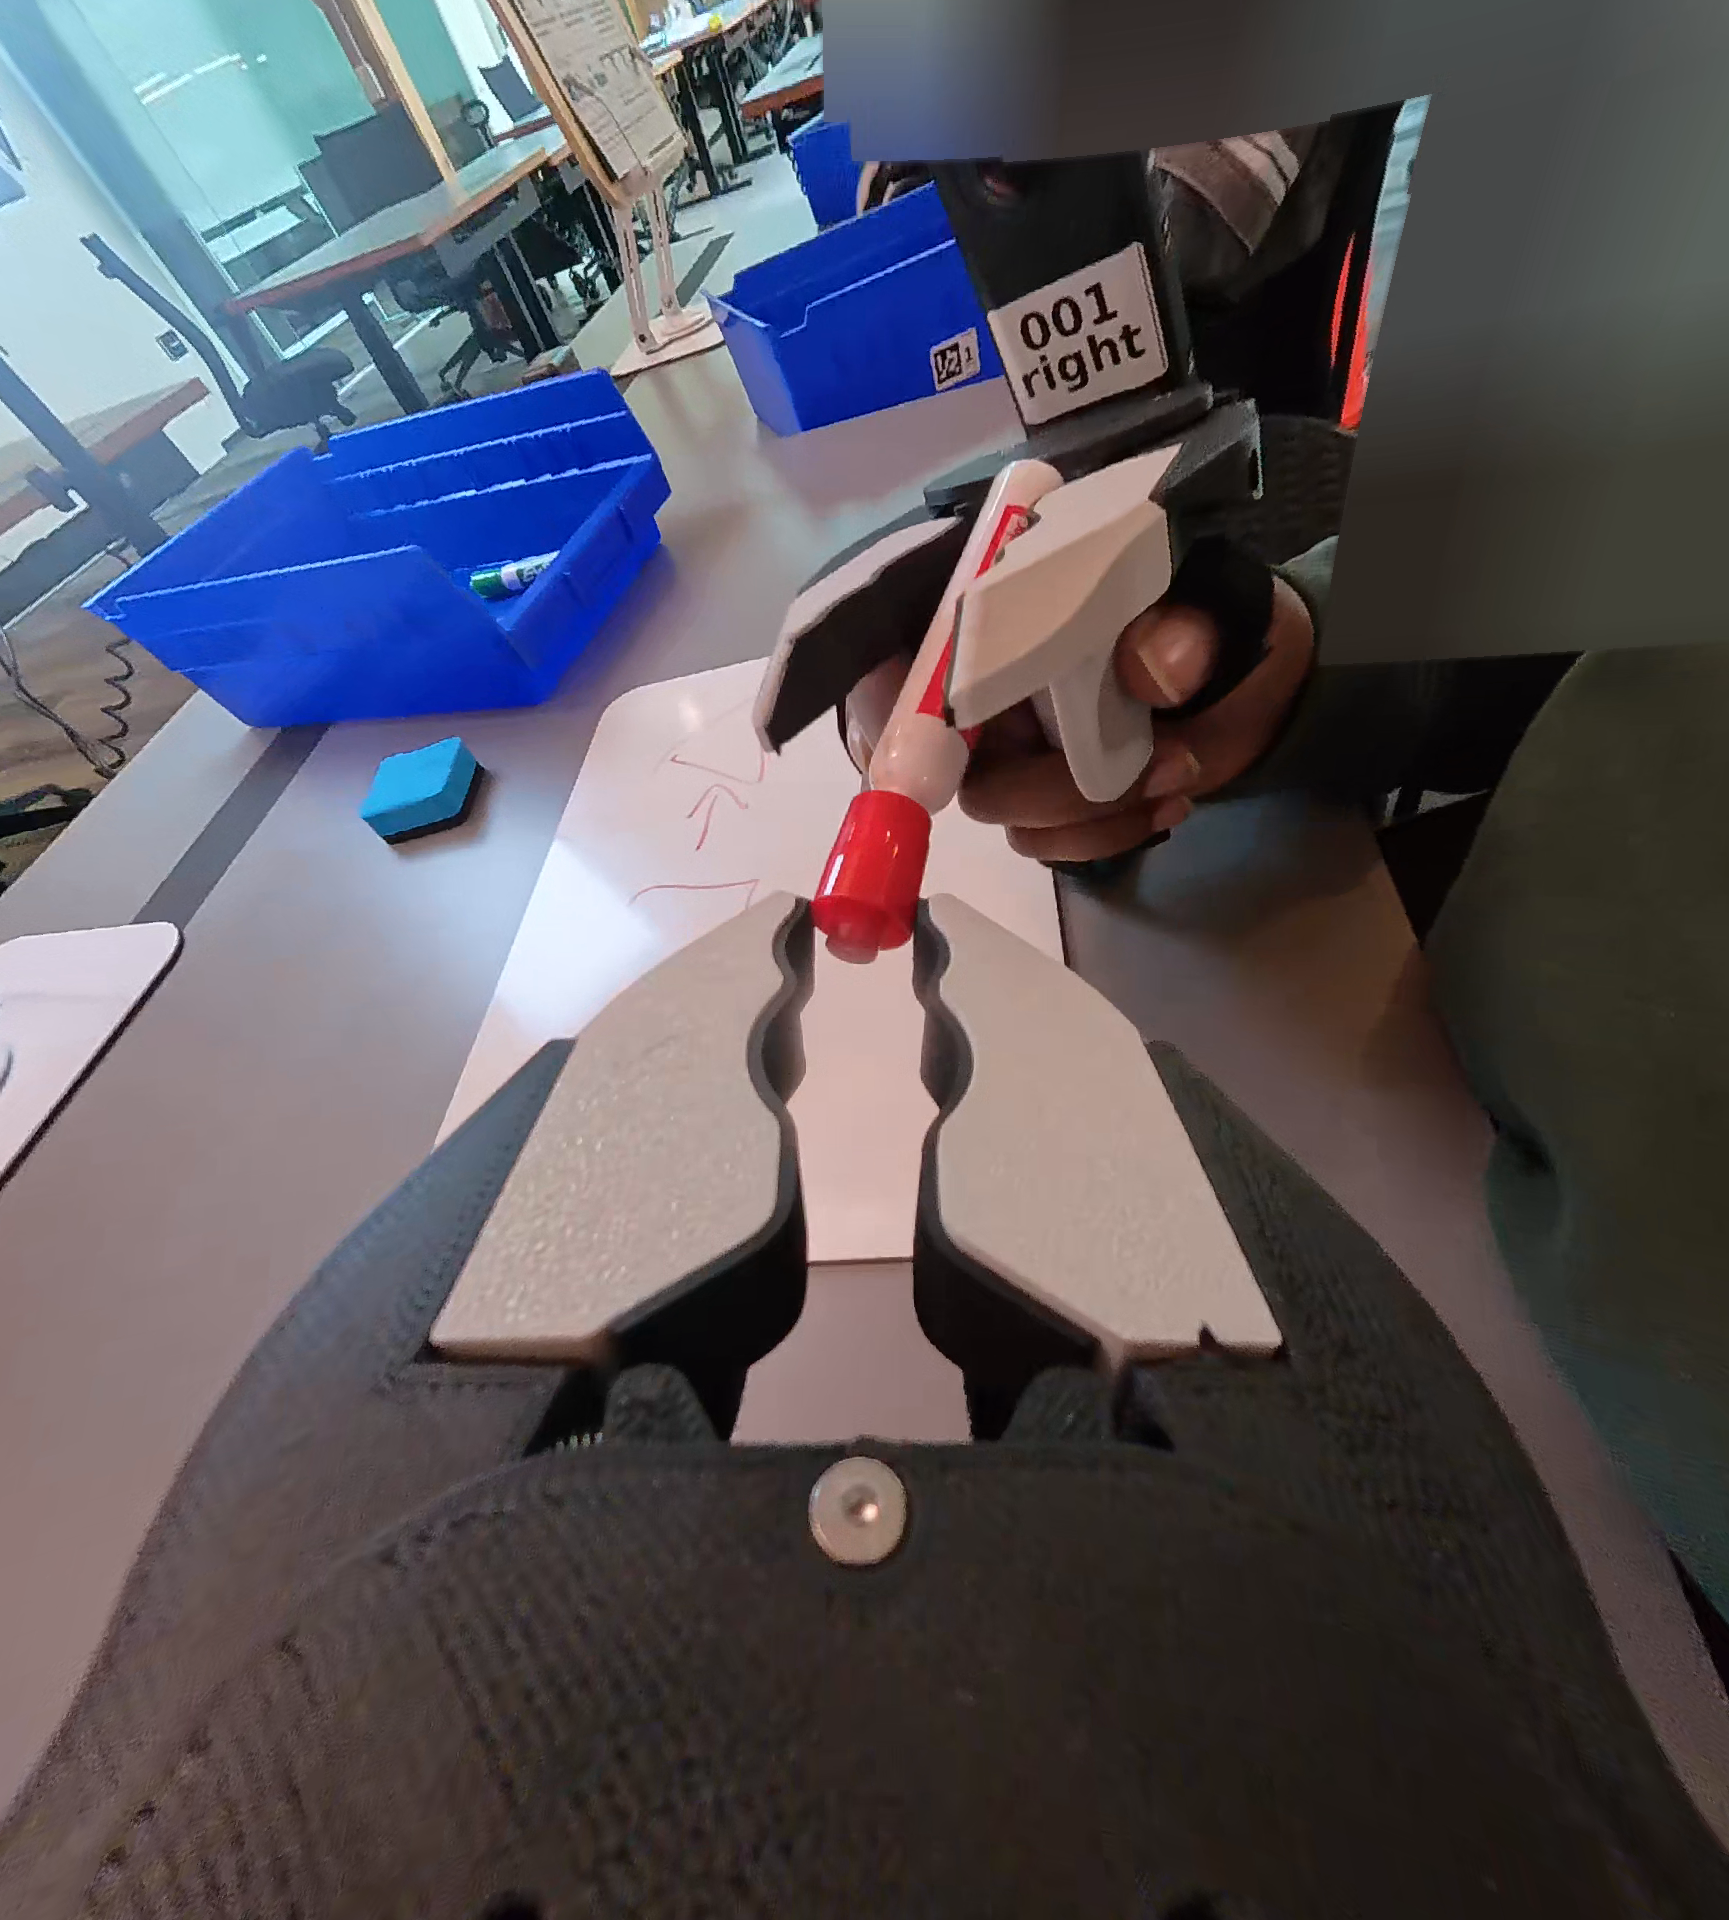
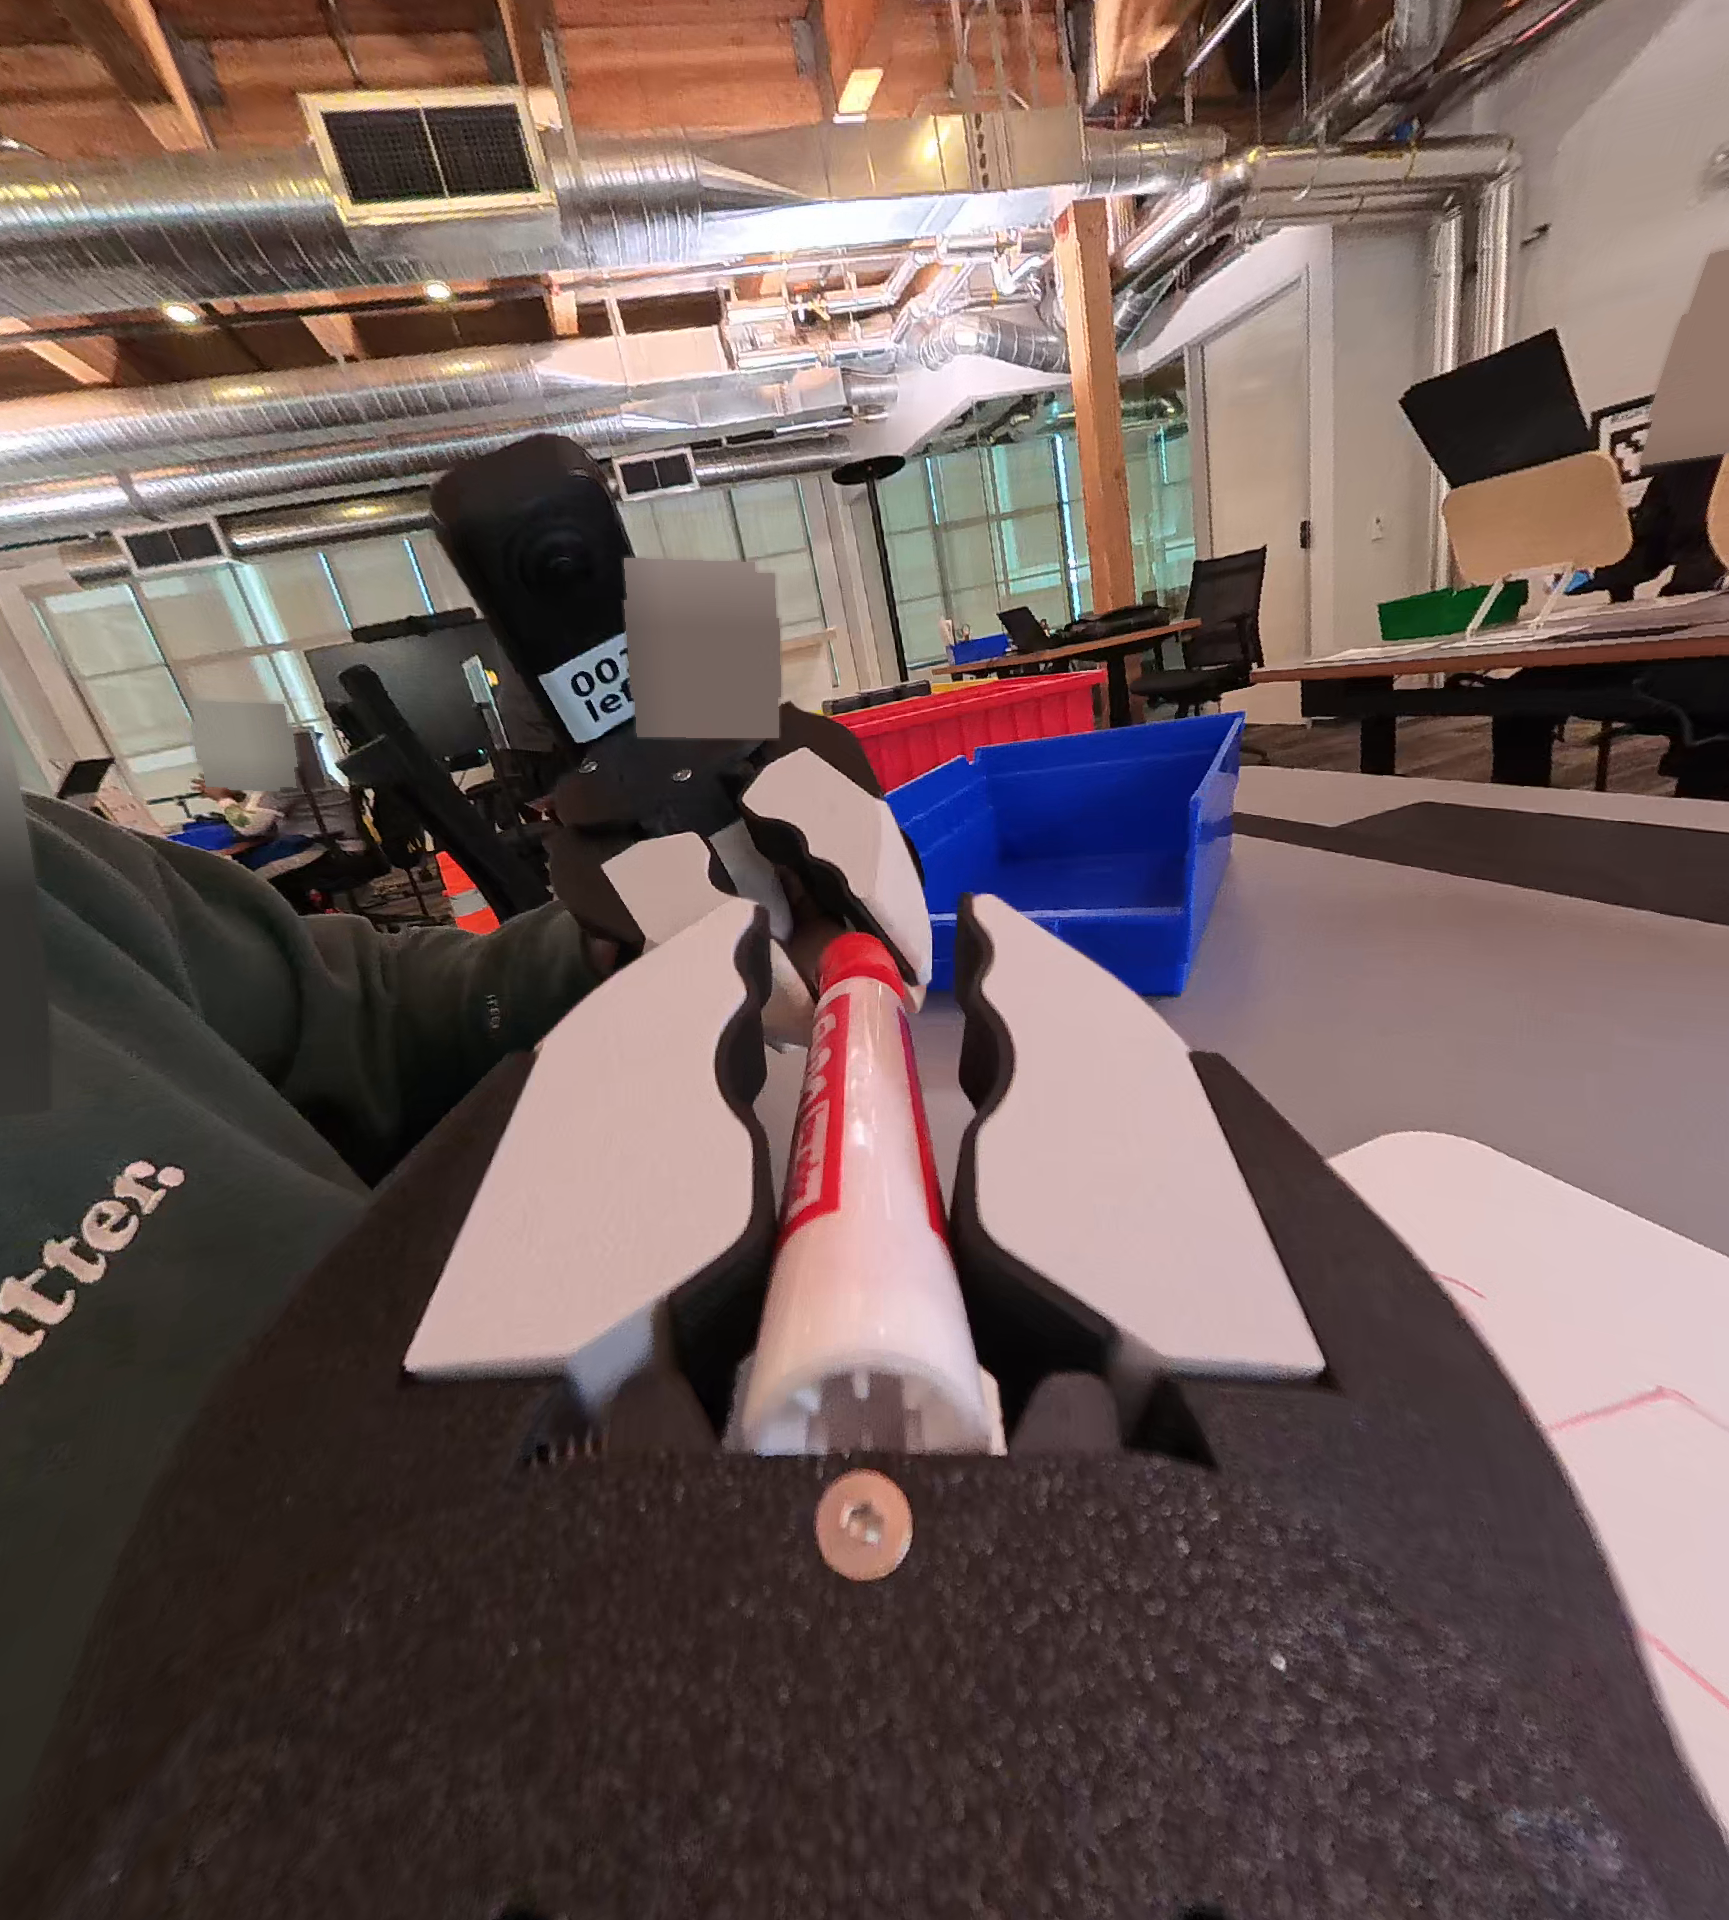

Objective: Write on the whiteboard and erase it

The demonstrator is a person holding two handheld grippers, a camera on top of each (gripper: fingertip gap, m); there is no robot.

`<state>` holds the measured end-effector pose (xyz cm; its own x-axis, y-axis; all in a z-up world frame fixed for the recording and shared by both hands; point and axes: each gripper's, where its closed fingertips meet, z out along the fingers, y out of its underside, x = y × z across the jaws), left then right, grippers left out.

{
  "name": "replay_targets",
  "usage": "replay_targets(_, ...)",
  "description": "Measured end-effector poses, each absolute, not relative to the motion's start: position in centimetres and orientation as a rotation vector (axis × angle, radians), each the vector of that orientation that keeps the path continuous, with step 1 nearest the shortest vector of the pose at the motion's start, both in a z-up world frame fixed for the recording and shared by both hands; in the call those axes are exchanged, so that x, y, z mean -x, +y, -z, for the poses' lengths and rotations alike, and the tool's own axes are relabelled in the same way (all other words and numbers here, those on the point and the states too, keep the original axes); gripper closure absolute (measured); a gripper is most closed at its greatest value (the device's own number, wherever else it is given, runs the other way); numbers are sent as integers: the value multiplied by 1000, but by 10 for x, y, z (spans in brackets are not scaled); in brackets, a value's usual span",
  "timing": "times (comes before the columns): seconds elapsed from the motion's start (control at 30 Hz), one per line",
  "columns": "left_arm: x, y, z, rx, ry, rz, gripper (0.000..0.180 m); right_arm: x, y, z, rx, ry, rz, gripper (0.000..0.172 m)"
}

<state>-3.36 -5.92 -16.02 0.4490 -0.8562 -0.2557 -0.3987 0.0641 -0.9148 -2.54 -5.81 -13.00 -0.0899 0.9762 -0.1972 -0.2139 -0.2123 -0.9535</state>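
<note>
I have the red-and-white marker (image 2: 865, 1195) pinched along its barrel in my right gripper (image 2: 860, 935), raised over the whiteboard (image 1: 631, 935). Its red cap (image 1: 870, 862) sits between the tips of my left gripper (image 1: 862, 920), which press on it. The blue eraser (image 1: 420, 788) lies on the table left of the whiteboard, just beside it.
</note>
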Motion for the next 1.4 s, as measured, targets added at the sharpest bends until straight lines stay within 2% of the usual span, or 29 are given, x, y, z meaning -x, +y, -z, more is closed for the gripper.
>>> replay_targets(0.7, 55, -84, 169, 1634, 1184, 768, 162, 49, -87, 171, 1111, -1340, -1176, 136)
replay_targets(1.23, 58, -70, 207, 1622, 1332, 341, 163, 52, -79, 194, 1265, -1380, -1132, 139)
replay_targets(1.4, 58, -68, 202, 1572, 1322, 300, 164, 51, -78, 199, 1310, -1377, -1159, 139)
